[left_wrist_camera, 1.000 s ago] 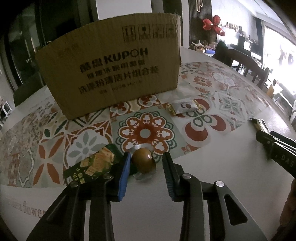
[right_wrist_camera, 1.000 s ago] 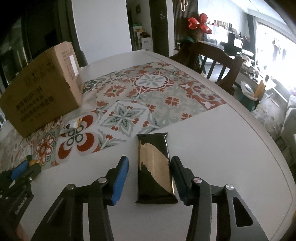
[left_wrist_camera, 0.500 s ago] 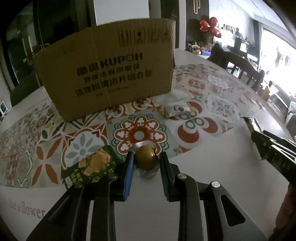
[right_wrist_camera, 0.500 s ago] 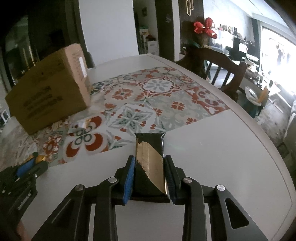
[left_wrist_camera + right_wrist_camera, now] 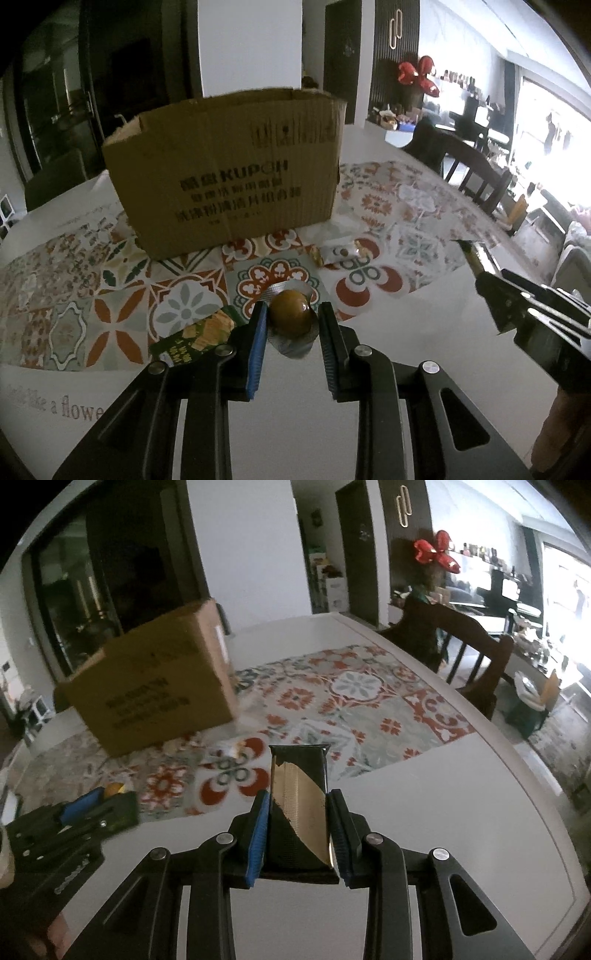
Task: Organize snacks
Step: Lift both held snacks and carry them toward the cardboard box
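My left gripper [image 5: 290,325] is shut on a round brown snack in clear foil wrap [image 5: 290,315] and holds it above the table. My right gripper [image 5: 298,812] is shut on a black and gold snack bar [image 5: 299,805], lifted off the table. An open cardboard box [image 5: 229,173] stands behind on the patterned mat; it also shows in the right wrist view [image 5: 155,686]. A green cracker packet [image 5: 194,338] lies left of my left gripper. A small silver and gold packet [image 5: 340,253] lies in front of the box.
The white round table [image 5: 461,812] carries a patterned tile mat [image 5: 365,701]. A dark wooden chair [image 5: 461,642] stands at the table's far right edge. My right gripper appears at the right of the left wrist view [image 5: 524,306].
Both grippers closed on their snacks and rose: the left lifted the round brown snack, the right lifted the black and gold bar. The box now looks farther and lower.
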A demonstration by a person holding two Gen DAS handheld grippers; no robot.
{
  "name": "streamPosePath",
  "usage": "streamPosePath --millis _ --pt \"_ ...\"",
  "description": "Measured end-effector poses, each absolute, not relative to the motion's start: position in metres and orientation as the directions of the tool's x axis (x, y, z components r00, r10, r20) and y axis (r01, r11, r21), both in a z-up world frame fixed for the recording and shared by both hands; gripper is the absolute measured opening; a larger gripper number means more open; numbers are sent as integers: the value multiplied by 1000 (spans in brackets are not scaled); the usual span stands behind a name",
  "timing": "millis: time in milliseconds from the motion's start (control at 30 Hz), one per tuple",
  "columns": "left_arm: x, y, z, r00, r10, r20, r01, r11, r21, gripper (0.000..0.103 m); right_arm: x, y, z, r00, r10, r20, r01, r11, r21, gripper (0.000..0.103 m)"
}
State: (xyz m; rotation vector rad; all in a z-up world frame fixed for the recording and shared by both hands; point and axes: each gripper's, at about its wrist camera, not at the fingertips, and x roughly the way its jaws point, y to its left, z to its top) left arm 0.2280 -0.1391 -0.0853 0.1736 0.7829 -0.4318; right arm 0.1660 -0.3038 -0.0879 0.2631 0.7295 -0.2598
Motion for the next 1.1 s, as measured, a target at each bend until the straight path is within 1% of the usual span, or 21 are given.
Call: streamPosePath --millis 200,333,600,767,933,1100 --pt "213 -126 -67 647 -344 -681 428 903 -49 28 154 -286 -67 744 -103 -660 260 955 144 33" --pt "197 -118 -58 675 -331 -660 402 914 -47 28 145 -275 -57 771 -80 -632 209 969 132 33" --pt "170 -97 -30 704 -296 -646 345 937 -53 28 133 -264 -47 787 21 -617 128 972 197 33" --pt "160 -90 -15 701 -316 -639 343 936 -86 27 125 -253 -35 800 83 -595 65 973 223 33" --pt "161 -89 -4 693 -318 -647 353 932 -80 27 120 -248 -22 814 120 -568 25 970 241 33" --pt "169 -87 14 727 -316 -610 359 932 -55 27 130 -247 -4 845 120 -520 2 974 228 33"
